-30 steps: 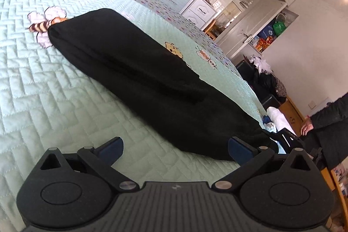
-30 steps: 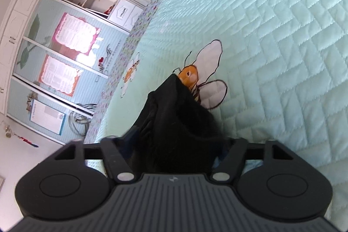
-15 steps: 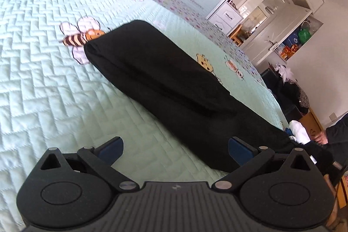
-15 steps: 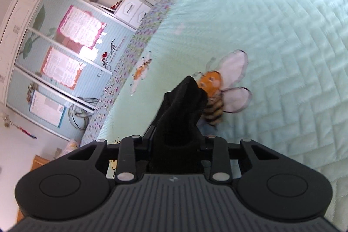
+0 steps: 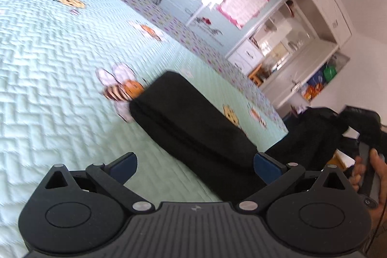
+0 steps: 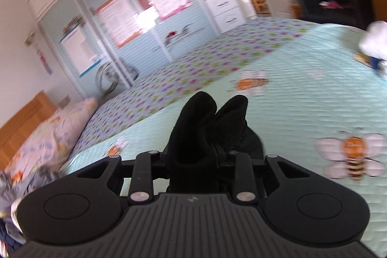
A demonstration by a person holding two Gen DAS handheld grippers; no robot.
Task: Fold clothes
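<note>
The right gripper [image 6: 193,156] is clamping the black garment [image 5: 193,122] at lower centre while the left gripper [image 5: 194,168] is gaping empty, so folding is looking half-finished.

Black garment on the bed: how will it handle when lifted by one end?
Likely floppy: the black garment bunches into soft lobes where the right hand-held gripper pinches it. Probably drags rather than lifts whole, since its far end lies on the quilt. Thick folds suggest it is fairly heavy for cloth.
</note>
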